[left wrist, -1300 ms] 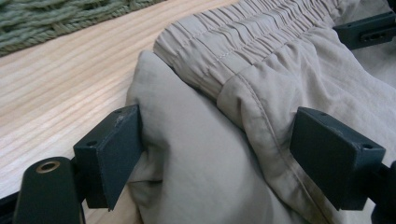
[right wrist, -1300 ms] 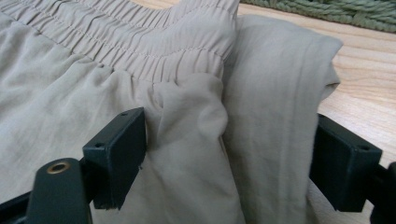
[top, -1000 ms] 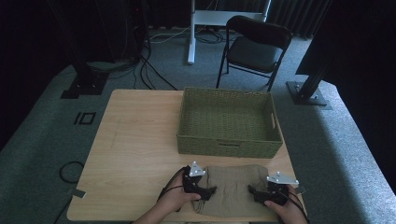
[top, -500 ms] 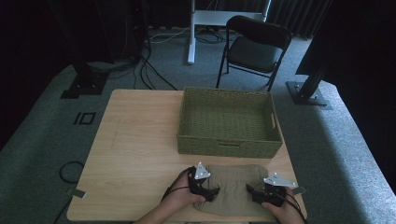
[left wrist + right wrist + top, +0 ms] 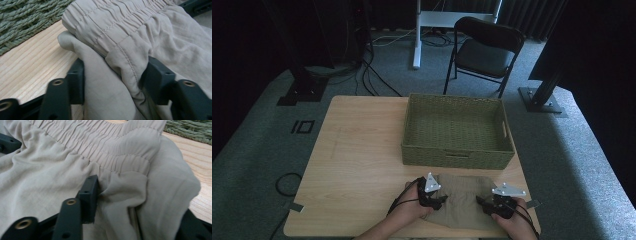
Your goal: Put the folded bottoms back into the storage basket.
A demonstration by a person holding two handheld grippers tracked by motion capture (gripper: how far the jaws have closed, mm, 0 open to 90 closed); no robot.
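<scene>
A folded beige garment [image 5: 462, 197] with an elastic waistband lies on the wooden table [image 5: 357, 165], just in front of a green woven basket [image 5: 457, 150]. My left gripper [image 5: 439, 200] is at the garment's left end and my right gripper [image 5: 482, 204] at its right end, pointing at each other. In the left gripper view the jaws [image 5: 115, 80] have just been closing and now pinch a bunched fold of the garment [image 5: 150, 32]. In the right gripper view the jaws [image 5: 140, 207] have also been closing on a fold of the garment [image 5: 50, 177], which drapes over one jaw.
The basket [image 5: 20, 20] [image 5: 192, 130] stands empty at the table's far right half, close behind the cloth. The left half of the tabletop is bare wood. A black folding chair [image 5: 484, 52] and stand bases sit on the floor beyond the table.
The left hand has edged slightly right onto the garment's end. The right hand has held its place. Both grippers' jaws have narrowed around the cloth.
</scene>
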